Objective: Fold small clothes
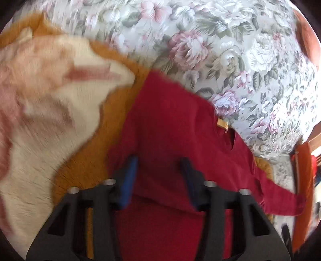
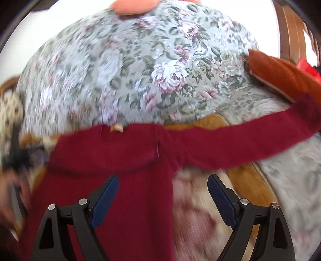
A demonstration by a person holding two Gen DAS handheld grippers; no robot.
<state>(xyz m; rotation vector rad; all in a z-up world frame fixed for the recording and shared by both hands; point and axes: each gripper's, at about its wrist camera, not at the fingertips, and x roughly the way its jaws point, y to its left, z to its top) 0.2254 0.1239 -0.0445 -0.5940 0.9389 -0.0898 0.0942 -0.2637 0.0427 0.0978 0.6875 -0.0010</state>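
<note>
A dark red long-sleeved top point(image 1: 172, 128) lies flat on an orange and cream blanket point(image 1: 50, 112). Its neckline with a tan label point(image 1: 222, 123) points toward the floral cushion. One sleeve point(image 2: 250, 138) stretches out to the right. My left gripper point(image 1: 159, 166) is open above the top's body, nothing between its blue pads. My right gripper point(image 2: 162, 186) is open wide over the top's right side edge point(image 2: 140, 192), left finger above the cloth, right finger above the blanket. The other gripper shows blurred at the left of the right wrist view point(image 2: 18, 154).
A floral sofa cushion point(image 1: 230, 50) rises behind the top. An orange cushion point(image 2: 280, 74) lies at the right, and another point(image 2: 136, 6) on top of the backrest. Wooden furniture point(image 2: 291, 26) stands at the far right.
</note>
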